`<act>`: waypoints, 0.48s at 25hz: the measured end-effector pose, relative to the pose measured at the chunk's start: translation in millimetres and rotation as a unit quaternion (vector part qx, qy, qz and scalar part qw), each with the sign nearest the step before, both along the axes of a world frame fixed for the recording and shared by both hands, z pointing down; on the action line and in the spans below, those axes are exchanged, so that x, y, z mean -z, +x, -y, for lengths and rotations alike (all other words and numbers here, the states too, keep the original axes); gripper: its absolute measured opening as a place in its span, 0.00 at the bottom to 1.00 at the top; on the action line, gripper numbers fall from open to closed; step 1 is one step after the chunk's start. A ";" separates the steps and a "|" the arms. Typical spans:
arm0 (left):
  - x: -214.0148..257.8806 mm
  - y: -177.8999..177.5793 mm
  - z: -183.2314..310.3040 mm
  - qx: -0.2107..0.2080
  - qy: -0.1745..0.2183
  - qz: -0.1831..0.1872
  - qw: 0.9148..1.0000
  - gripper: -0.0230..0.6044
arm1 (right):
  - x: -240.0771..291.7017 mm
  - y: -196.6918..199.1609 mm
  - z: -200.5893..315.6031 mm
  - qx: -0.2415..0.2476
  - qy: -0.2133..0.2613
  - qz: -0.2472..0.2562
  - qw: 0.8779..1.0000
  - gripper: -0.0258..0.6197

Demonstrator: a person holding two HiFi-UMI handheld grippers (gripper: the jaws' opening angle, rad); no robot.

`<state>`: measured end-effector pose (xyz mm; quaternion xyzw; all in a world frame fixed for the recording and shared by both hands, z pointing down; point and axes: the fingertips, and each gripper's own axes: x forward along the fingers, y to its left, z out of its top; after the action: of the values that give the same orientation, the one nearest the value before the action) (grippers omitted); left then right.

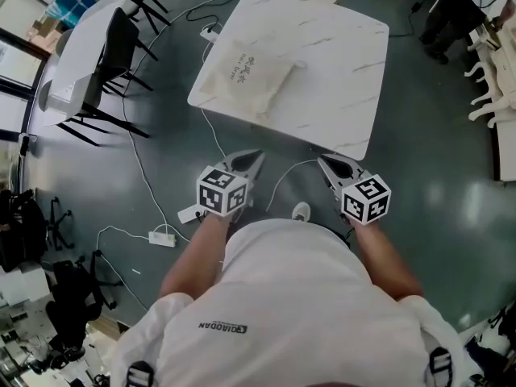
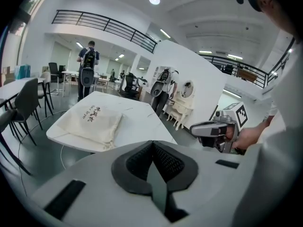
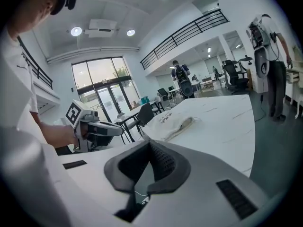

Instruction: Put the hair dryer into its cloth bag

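Here, seen from above, a person in a white T-shirt (image 1: pixel 298 297) stands on a dark grey floor (image 1: pixel 451 160), holding a grey two-jaw gripper in each hand. The left gripper (image 1: pixel 255 157) has its jaws pressed together with nothing between them, and the right gripper (image 1: pixel 323 160) is the same — closed and empty. Both hang in the air just short of the near edge of a square white table with faint marble veining (image 1: pixel 339 71). Ahead of the jaws and well apart from them, a cream cloth bag with dark printed lettering (image 1: pixel 250 75) lies on the tabletop, more in line with the left jaws than the right. It looks softly filled, but whether the hair dryer is inside cannot be told. Far off to the left of the jaws stand black chairs (image 1: pixel 113 55).
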<state>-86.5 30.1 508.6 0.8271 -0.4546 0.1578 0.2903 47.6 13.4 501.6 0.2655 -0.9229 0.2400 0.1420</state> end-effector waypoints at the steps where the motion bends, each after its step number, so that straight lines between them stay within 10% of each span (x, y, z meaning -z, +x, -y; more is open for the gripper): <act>1: 1.5 -3.3 3.1 -0.002 0.003 0.001 1.000 0.08 | 0.7 -2.4 0.1 -0.004 0.002 -0.002 1.000 0.07; 12: 25.6 -65.9 15.4 -0.046 0.037 0.012 0.998 0.08 | 10.7 -70.4 5.1 -0.050 0.023 -0.016 0.998 0.07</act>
<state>-152.4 14.7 483.0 0.8553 -0.4249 0.1641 0.2469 -22.7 8.2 490.9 0.3185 -0.9114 0.2207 0.1387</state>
